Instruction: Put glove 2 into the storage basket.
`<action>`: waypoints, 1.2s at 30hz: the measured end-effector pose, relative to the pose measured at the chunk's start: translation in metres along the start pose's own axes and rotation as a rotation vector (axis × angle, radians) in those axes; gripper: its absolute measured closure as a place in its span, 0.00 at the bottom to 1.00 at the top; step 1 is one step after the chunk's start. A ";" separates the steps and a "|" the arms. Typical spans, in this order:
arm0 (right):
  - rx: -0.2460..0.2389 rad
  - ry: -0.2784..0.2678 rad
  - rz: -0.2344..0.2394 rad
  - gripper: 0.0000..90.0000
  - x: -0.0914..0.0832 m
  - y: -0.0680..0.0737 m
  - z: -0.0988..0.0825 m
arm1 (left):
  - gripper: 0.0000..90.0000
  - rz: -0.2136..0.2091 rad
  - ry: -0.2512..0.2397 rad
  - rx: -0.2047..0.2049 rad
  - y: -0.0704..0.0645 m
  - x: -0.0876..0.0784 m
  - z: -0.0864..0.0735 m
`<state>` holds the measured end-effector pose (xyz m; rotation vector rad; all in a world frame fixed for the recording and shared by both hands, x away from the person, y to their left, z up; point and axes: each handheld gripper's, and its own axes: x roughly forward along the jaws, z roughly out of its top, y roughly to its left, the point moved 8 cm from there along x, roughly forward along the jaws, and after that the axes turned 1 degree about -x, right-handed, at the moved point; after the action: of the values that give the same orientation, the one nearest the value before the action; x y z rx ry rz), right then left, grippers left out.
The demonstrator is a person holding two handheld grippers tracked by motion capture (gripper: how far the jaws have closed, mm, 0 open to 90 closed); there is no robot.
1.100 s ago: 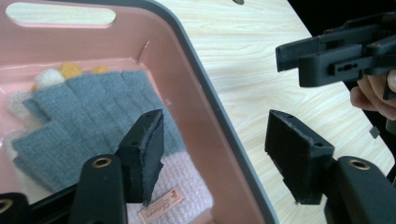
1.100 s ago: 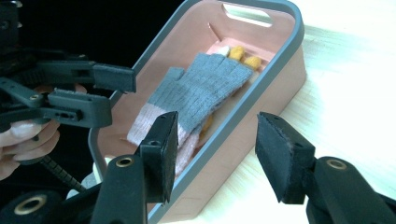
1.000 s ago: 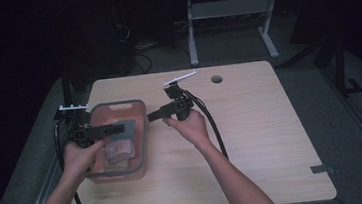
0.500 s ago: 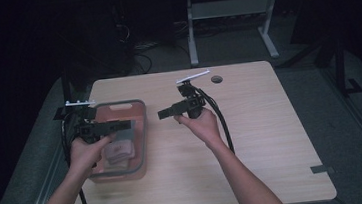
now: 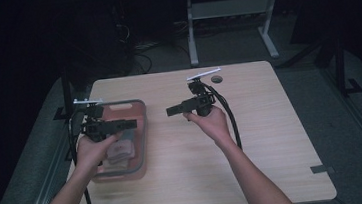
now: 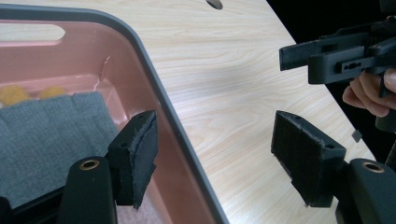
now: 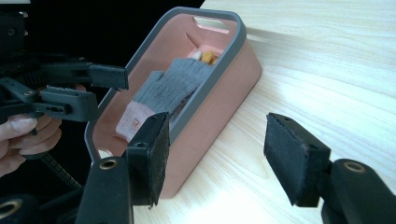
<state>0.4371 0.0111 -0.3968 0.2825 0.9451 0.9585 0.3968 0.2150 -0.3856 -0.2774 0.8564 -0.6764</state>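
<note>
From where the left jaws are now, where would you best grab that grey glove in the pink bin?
Pinch the grey glove mid-palm, coming straight down from above. It lies flat inside the pink bin, whose tall walls block any sideways approach, so only its top face is reachable.

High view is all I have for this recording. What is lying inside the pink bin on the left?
Observer: A grey knitted glove lies in the bin, its pale pink cuff toward the near end.
Operator: Anything else in there?
Observer: Yes, small yellow-orange pieces sit at the far end, past the glove's fingertips; I cannot tell what they are.
Operator: Is the left tool holding anything?
Observer: No. The left tool is open, and its jaws straddle the bin's grey rim with nothing between them.
Operator: And the right one?
Observer: The right tool is open too, empty, pointing at the bin's side wall over the table.
</note>
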 end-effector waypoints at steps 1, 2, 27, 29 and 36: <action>-0.002 0.000 0.002 0.45 -0.001 -0.001 -0.001 | 0.35 -0.001 0.001 0.000 -0.001 0.001 0.001; -0.001 0.005 -0.006 0.44 -0.004 -0.004 -0.002 | 0.35 -0.001 -0.001 -0.002 -0.002 0.002 0.001; 0.067 -0.045 -0.026 0.41 -0.050 -0.036 -0.024 | 0.34 -0.054 0.029 0.084 -0.047 0.038 0.009; 0.070 -0.049 -0.030 0.41 -0.054 -0.039 -0.027 | 0.34 -0.061 0.023 0.087 -0.051 0.042 0.010; 0.088 -0.058 -0.045 0.40 -0.064 -0.048 -0.033 | 0.33 -0.079 0.029 0.102 -0.060 0.049 0.009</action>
<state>0.4239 -0.0737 -0.4091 0.3602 0.9382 0.8642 0.4005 0.1373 -0.3809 -0.2106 0.8391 -0.7970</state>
